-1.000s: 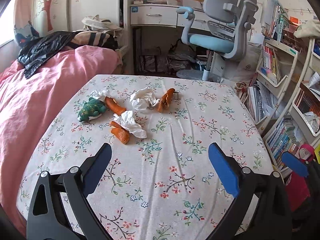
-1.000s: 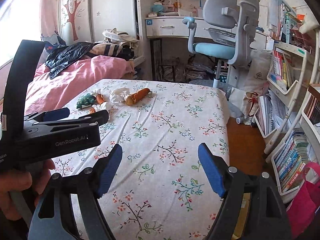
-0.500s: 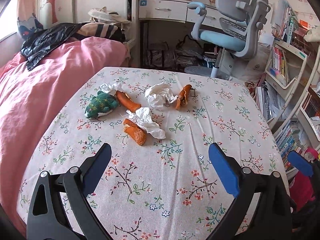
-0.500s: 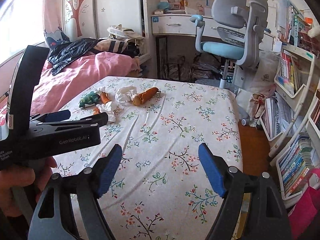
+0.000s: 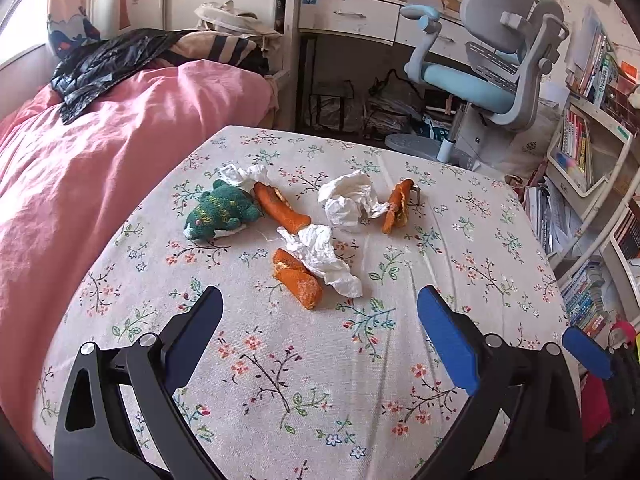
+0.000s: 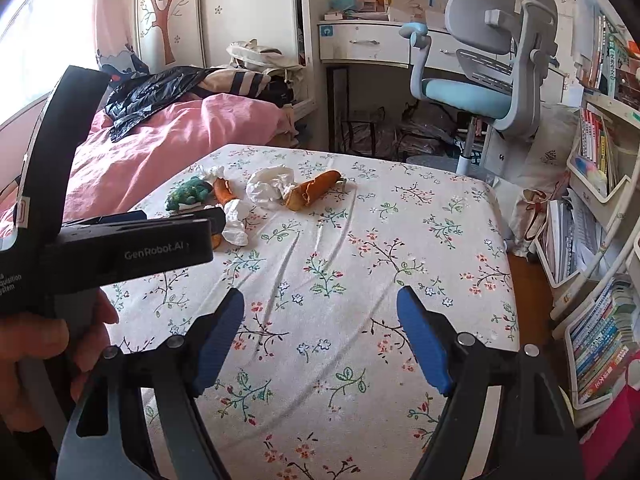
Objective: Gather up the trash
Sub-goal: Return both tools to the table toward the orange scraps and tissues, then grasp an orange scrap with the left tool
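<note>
Both grippers are over the flowered desk now, and nothing is held. The left gripper has its jaws spread wide, empty, hanging just short of the nearest orange peel. That peel lies touching a crumpled white tissue, which drapes over its right side. Beyond that tissue lies a long orange peel, its far end beside a green plush toy with another small tissue at the toy's far side. Right of the long peel sits a bigger tissue wad, and touching that wad's right edge is a third curled peel. The right gripper is wide apart too, nothing between its pads, well back from the wad, over bare cloth. A hand grips the left tool's handle at the right view's left edge.
</note>
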A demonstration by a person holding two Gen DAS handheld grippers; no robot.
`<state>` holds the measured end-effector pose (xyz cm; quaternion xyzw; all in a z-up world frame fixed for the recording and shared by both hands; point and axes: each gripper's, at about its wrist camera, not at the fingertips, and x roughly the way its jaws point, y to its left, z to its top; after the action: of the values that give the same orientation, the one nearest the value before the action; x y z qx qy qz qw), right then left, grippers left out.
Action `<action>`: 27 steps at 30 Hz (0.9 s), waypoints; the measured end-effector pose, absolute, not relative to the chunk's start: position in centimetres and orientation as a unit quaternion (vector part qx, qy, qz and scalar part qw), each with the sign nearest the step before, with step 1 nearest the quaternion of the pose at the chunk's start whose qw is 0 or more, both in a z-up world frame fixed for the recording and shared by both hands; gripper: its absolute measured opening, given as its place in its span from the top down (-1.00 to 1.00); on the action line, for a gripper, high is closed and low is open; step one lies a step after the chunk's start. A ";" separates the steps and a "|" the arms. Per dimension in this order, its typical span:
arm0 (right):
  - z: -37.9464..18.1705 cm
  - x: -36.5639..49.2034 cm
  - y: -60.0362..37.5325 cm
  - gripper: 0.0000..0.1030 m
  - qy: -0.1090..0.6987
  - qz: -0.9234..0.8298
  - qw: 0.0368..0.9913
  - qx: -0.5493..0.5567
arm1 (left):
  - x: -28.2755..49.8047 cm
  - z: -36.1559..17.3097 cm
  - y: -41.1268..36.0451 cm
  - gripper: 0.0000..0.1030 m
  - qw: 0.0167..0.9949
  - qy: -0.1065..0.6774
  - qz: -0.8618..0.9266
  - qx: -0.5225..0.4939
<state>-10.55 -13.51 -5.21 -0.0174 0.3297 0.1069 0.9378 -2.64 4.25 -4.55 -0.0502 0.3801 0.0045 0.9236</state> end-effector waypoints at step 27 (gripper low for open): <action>-5.7 -9.6 -14.3 -0.47 0.353 0.105 0.930 -0.010 | 4.4 -8.6 5.5 0.14 0.900 0.428 -0.031 -0.073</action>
<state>-9.63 -14.31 -5.71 -0.0104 0.3530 0.1053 0.9296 4.41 5.52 -8.62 -0.0732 0.4275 -0.0308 0.9005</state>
